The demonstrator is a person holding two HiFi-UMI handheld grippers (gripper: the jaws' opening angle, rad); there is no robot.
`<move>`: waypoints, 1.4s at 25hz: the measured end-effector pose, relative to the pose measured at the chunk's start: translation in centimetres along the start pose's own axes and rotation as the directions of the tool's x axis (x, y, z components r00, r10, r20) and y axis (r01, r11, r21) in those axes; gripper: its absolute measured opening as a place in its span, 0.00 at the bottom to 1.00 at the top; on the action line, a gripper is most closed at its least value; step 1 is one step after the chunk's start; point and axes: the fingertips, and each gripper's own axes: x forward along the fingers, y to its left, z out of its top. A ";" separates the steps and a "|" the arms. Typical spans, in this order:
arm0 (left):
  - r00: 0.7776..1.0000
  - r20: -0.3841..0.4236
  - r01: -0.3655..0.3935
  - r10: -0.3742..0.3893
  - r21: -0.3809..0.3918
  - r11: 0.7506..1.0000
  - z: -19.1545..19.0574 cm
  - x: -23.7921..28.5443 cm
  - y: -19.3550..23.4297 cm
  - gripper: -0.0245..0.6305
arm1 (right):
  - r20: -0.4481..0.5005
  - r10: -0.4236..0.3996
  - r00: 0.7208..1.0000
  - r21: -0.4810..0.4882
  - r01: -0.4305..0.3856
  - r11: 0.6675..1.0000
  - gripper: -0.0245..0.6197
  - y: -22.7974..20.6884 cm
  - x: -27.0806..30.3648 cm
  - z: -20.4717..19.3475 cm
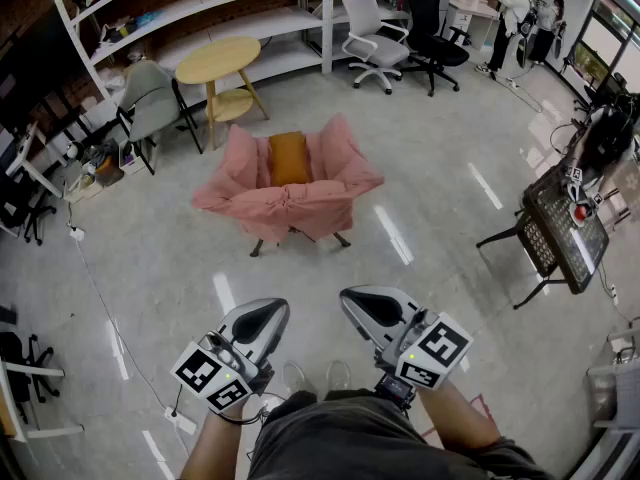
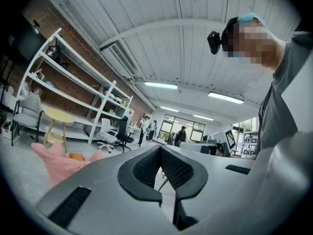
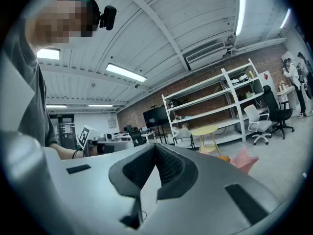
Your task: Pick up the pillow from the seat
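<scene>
In the head view, the left gripper and the right gripper sit side by side over the person's lap, both closed and empty. Bare glossy grey floor lies between them and the armchair draped in pink cloth. The mustard-orange rectangular fabric pillow stands upright on the armchair's seat, against its back. Open floor surrounds the armchair. Behind it stands a round pale-wood table, then white open shelving holding small items too small to tell.

In the left gripper view, the jaw tips meet on nothing, and the pillow peeks above the pink cloth at the left.

In the right gripper view, the jaws are likewise together and bare, with the pillow beside the pink cloth at the right.
</scene>
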 end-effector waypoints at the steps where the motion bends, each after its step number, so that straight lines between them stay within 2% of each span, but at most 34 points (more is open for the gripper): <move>1: 1.000 -0.001 -0.001 0.001 0.000 1.000 -0.1 0.1 -0.1 0.05 | -0.002 0.002 1.000 0.001 -0.002 1.000 0.06 0.0 -0.1 -0.1; 11: 1.000 -0.009 -0.010 0.010 0.000 1.000 -0.5 1.0 -0.3 0.05 | -0.002 0.015 1.000 0.007 -0.015 1.000 0.06 -0.7 -0.6 -0.1; 18: 0.998 0.002 -0.055 0.055 -0.004 0.998 -0.4 1.2 0.9 0.05 | 0.024 0.008 1.000 0.039 -0.009 0.999 0.06 -2.7 -1.8 0.2; 28: 0.997 0.024 -0.068 0.067 0.012 0.998 0.4 3.7 4.4 0.05 | 0.000 0.009 1.000 0.031 -0.009 0.999 0.06 -6.2 0.3 0.0; 35: 0.998 0.023 -0.057 0.057 -0.002 0.998 0.9 6.7 10.3 0.05 | -0.016 -0.002 1.000 0.028 0.003 1.000 0.06 -10.8 5.1 0.1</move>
